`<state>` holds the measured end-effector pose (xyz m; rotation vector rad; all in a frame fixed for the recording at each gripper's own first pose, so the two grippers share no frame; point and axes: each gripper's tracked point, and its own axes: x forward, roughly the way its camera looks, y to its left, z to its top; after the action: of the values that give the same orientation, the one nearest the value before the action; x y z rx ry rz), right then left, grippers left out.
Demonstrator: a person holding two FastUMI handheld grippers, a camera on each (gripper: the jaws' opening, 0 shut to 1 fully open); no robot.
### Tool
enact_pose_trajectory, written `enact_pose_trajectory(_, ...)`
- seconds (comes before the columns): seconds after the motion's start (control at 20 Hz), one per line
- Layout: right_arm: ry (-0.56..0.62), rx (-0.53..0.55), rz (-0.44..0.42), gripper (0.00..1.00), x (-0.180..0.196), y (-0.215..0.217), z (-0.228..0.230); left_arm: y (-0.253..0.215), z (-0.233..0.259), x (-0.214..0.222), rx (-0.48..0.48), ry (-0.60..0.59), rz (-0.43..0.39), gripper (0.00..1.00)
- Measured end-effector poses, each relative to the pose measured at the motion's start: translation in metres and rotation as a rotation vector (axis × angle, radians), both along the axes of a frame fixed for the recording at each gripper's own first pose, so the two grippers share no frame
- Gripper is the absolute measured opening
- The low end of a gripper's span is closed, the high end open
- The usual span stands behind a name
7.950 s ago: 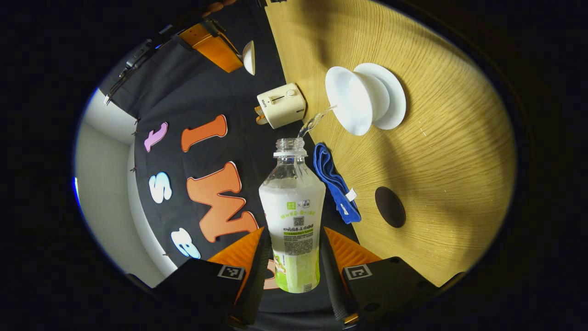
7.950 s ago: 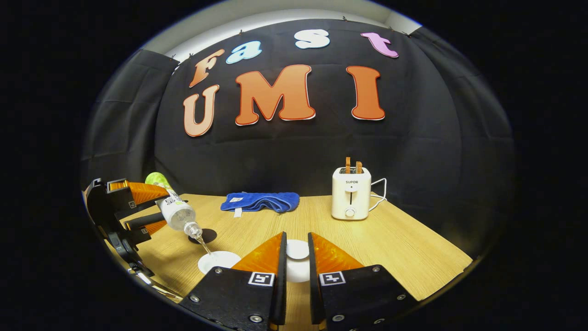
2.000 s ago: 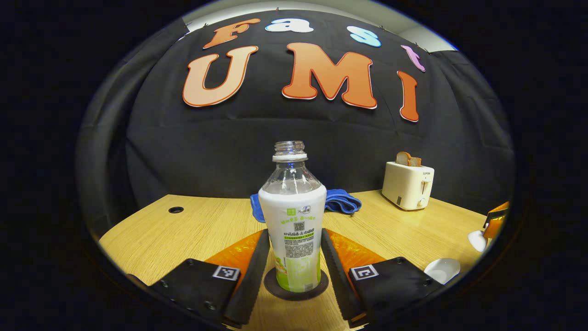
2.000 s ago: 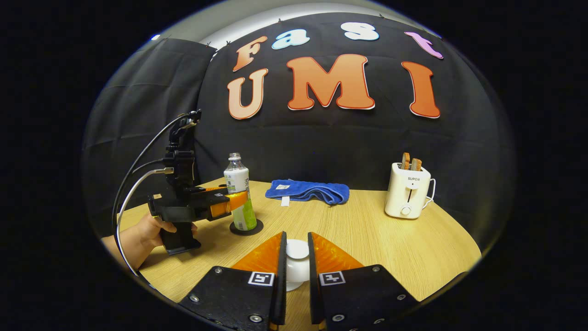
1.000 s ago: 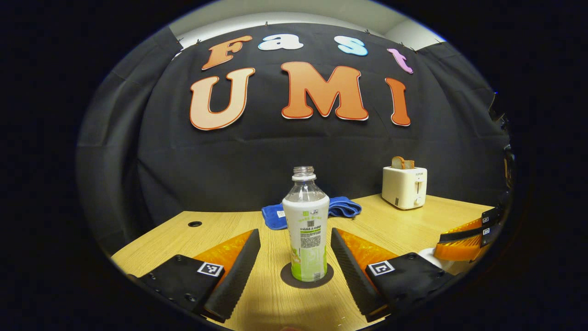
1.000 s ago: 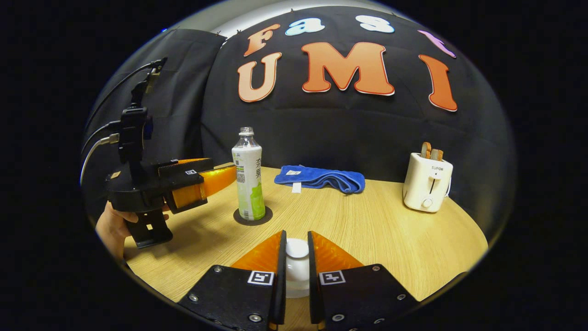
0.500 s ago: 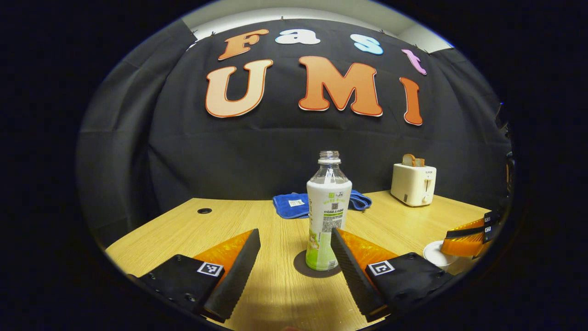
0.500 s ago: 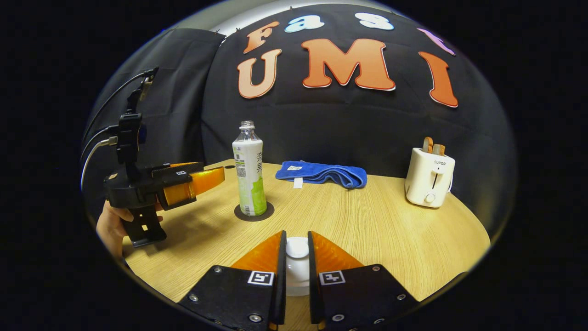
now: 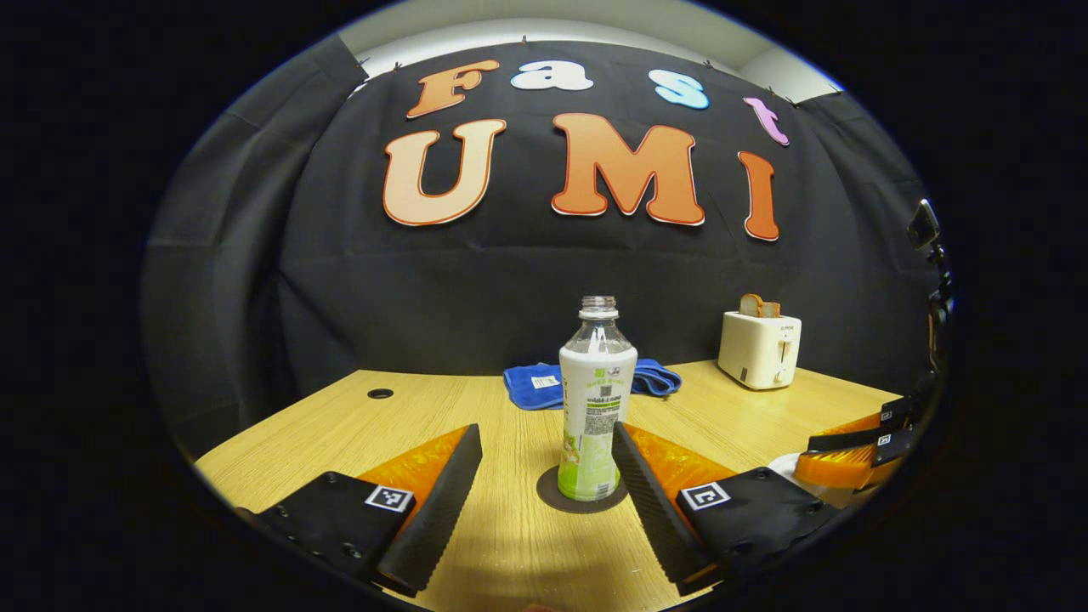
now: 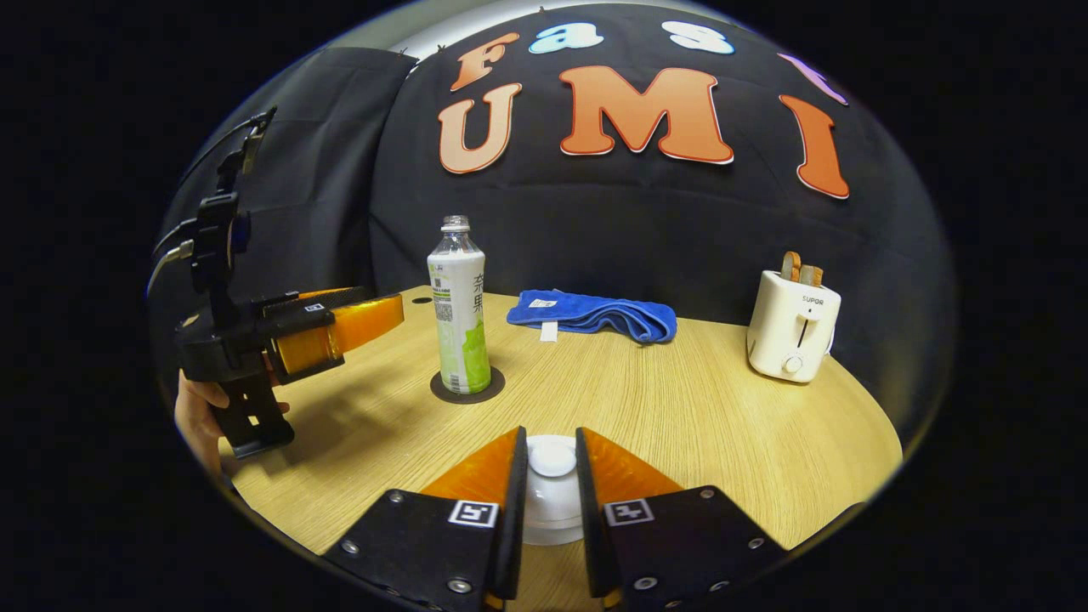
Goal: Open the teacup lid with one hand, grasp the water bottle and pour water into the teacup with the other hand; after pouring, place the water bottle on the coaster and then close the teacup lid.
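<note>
Since the frames of two seconds ago, the left gripper (image 9: 544, 476) has let go of the bottle (image 9: 597, 399) and backed off; its fingers now stand wide apart with the bottle ahead of them, untouched, upright on the coaster (image 9: 581, 490).

Nearest in the right gripper view, the right gripper (image 10: 551, 484) is closed on the knob of the lid (image 10: 552, 489), one finger pressed to each side. The white piece sits directly between the fingertips, low over the table (image 10: 697, 416). Whether the lid already rests on the cup cannot be told; the cup itself is hidden under it.

Decisive relation: lid and right gripper share one vertical line, knob up, so the closing move should be a straight descent and release. The right gripper is the nearer one; the left, seen at the far left of that view (image 10: 340, 327) with a hand (image 10: 200, 421) on its grip, stands well apart.

Farther back lie a blue cloth (image 10: 595, 314) and a toaster (image 10: 792, 336) at the wall.

Judgement: pouring and bottle placement are done; lid closure remains.
</note>
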<state>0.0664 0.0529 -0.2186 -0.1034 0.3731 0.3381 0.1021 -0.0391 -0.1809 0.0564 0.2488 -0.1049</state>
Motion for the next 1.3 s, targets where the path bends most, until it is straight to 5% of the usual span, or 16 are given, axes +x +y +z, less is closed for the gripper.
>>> enact_pose_trajectory(0.15,-0.006,-0.001,-0.005,0.58,0.001,0.002,0.002,-0.003,0.003,-0.003,-0.017,-0.005,-0.005,0.96)
enact_pose_trajectory(0.35,-0.055,0.016,0.001,0.71,-0.003,0.008,0.021,-0.003,0.016,-0.011,-0.042,-0.033,-0.008,0.98)
enact_pose_trajectory(0.9,-0.318,0.084,-0.119,0.73,-0.015,-0.012,0.13,0.002,0.085,-0.048,-0.08,-0.147,0.016,0.98)
enact_pose_trajectory(1.15,-0.372,0.04,-0.17,0.83,-0.026,-0.02,0.155,0.024,0.115,-0.067,-0.041,-0.184,0.101,0.98)
enact_pose_trajectory(1.3,-0.416,0.054,-0.166,0.86,-0.037,-0.013,0.175,0.019,0.137,-0.078,-0.079,-0.203,0.085,0.97)
